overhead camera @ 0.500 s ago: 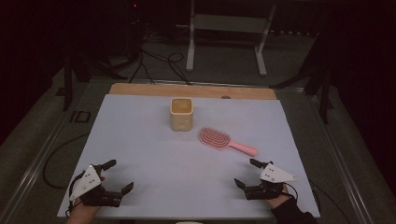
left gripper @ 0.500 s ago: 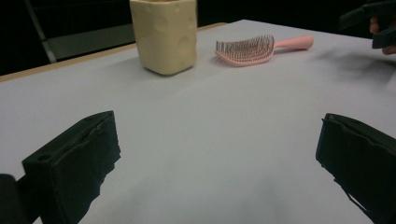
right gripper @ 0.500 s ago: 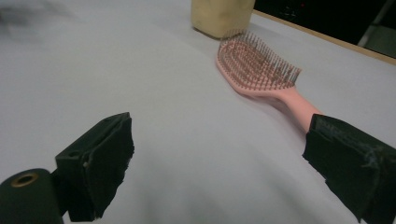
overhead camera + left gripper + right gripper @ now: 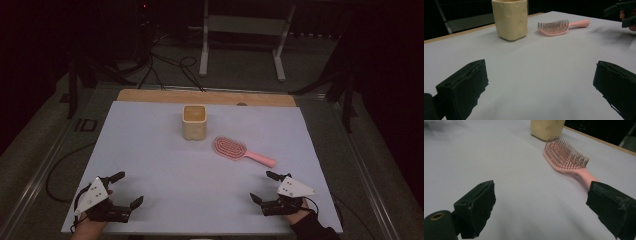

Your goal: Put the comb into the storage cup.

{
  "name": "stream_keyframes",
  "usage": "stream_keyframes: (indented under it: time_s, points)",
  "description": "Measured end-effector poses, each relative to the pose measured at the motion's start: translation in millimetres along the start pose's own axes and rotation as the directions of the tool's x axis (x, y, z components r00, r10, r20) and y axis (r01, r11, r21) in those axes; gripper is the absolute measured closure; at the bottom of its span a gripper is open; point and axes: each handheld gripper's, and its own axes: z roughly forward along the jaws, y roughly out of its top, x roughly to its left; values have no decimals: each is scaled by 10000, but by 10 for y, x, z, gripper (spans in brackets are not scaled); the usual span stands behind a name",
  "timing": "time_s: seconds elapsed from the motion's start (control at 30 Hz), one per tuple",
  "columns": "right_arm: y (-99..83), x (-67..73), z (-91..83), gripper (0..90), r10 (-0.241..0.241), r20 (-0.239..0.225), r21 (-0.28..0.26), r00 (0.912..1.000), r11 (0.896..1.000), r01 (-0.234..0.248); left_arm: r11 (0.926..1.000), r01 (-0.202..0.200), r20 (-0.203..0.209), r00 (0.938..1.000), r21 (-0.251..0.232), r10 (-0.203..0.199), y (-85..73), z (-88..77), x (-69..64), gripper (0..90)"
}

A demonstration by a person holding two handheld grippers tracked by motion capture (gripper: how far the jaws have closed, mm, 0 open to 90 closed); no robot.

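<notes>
A pale yellow square cup [image 4: 194, 121] stands upright at the back middle of the white table sheet [image 4: 145, 145]. Just right of it a pink hairbrush [image 4: 235, 150] lies bristles up, handle pointing right. My left gripper [image 4: 129, 188] rests open near the front left corner, and my right gripper [image 4: 262, 186] is open near the front right, a short way in front of the brush handle. In the left gripper view the open left gripper [image 4: 540, 80] faces the cup [image 4: 510, 18] and brush [image 4: 556, 27]. In the right gripper view the open right gripper [image 4: 541, 197] has the brush [image 4: 566, 157] close ahead and the cup [image 4: 546, 128] behind it.
A wooden strip [image 4: 150, 96] borders the table's far edge. Beyond it on the dark floor are a metal stand [image 4: 240, 30] and loose cables [image 4: 165, 65]. The other gripper [image 4: 624, 12] shows at the top right of the left gripper view.
</notes>
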Motion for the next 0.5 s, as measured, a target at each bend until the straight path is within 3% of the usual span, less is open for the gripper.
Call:
stream_keyframes:
  time_s: [0.2,0.37,0.5]
  points:
    - [28,25,-11,80,-88,-9,-9,10000,10000,88,10000,23,6,10000,-51,-23,4,-7,0,0]
    - [73,29,-30,80,117,-426,164,9990,9998,-110,10000,2,19,10000,-40,-2,6,-10,-7,0]
    - [144,97,-53,80,-42,-658,164,9978,9999,53,10000,3,33,10000,-69,-3,9,-8,-11,0]
